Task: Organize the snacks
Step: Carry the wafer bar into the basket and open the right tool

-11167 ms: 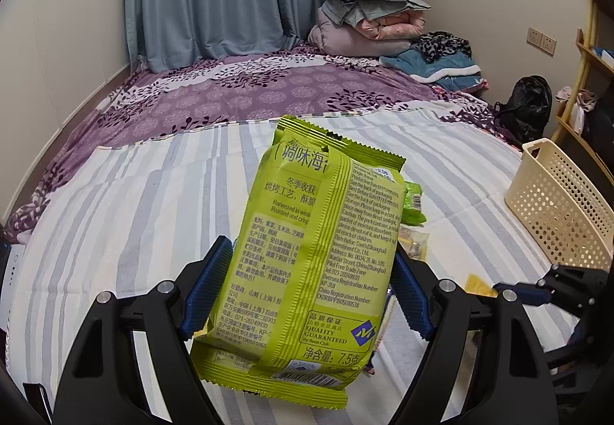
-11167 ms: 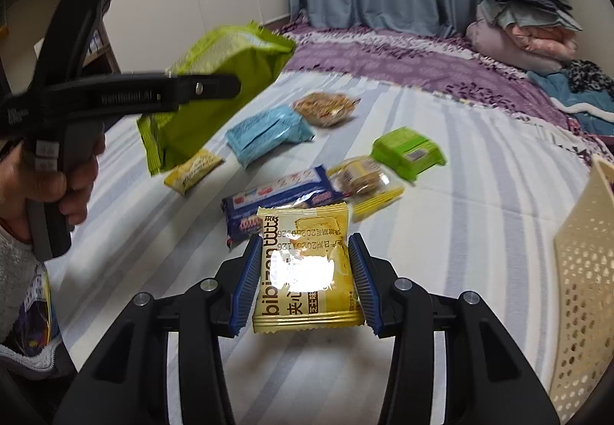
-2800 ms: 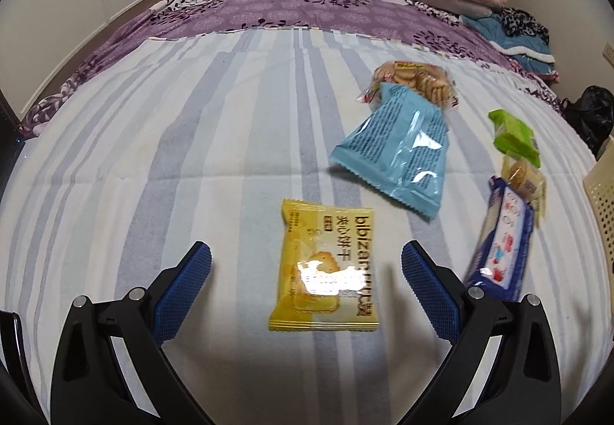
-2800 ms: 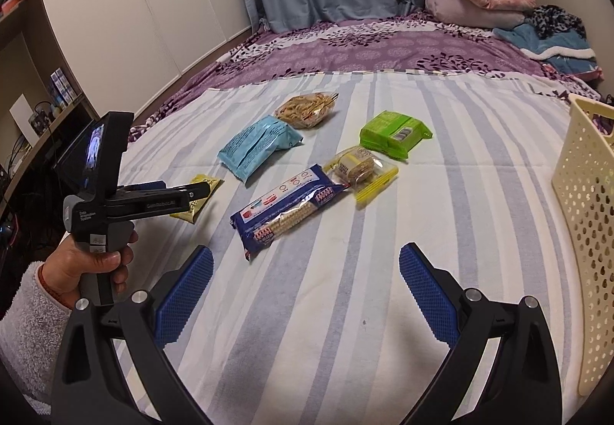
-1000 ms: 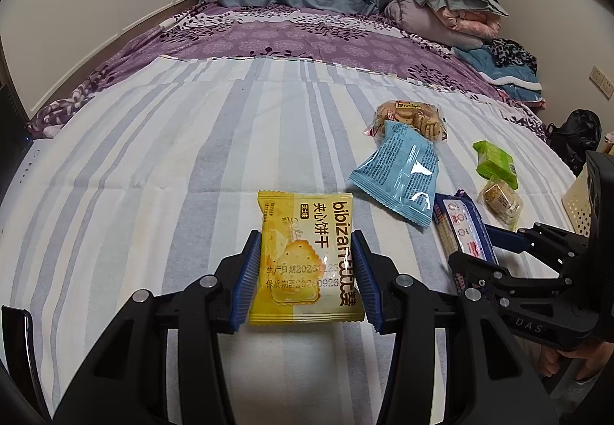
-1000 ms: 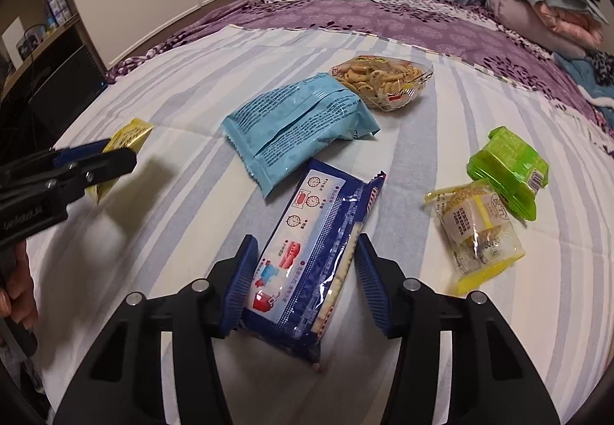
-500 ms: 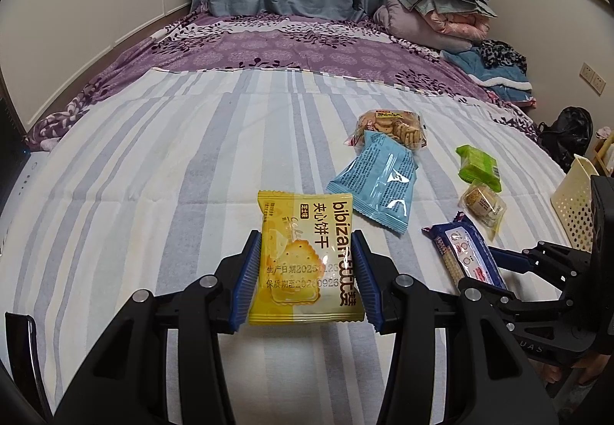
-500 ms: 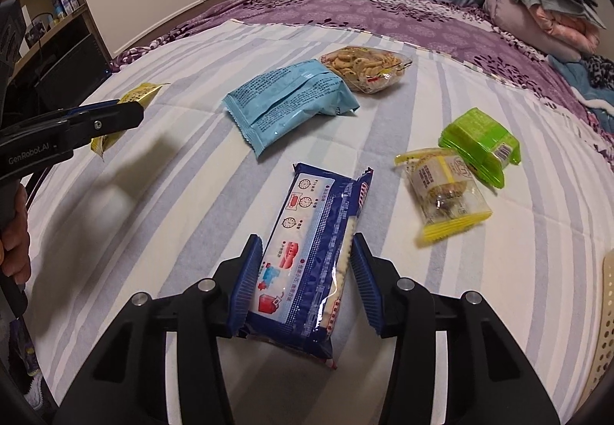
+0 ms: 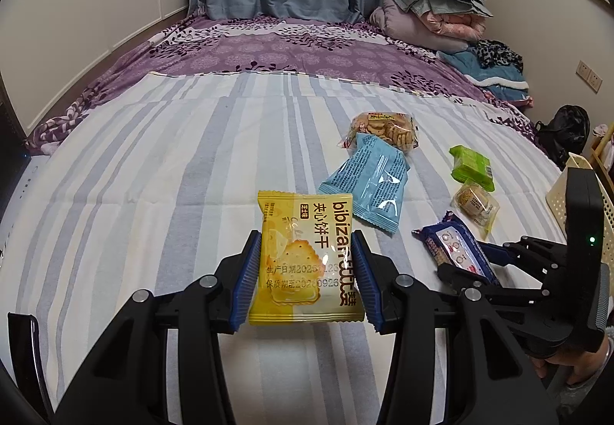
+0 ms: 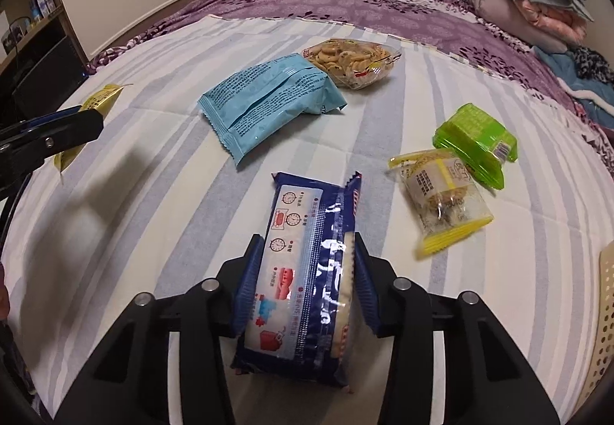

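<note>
Right gripper (image 10: 305, 285) has just been closing, pads now pinching the blue biscuit pack (image 10: 307, 271) low on its length, off the striped sheet (image 10: 383, 141) (slippery film; may droop, crack). Left gripper (image 9: 303, 277) clamps the yellow cracker packet (image 9: 306, 256); basket (image 9: 564, 187) far right.

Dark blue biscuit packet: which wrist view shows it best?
The right wrist view. There the dark blue biscuit packet fills the centre, printed face up, with the right gripper shut on its sides. The left wrist view shows only one end of it, small and off to the right, partly hidden by that gripper.
</note>
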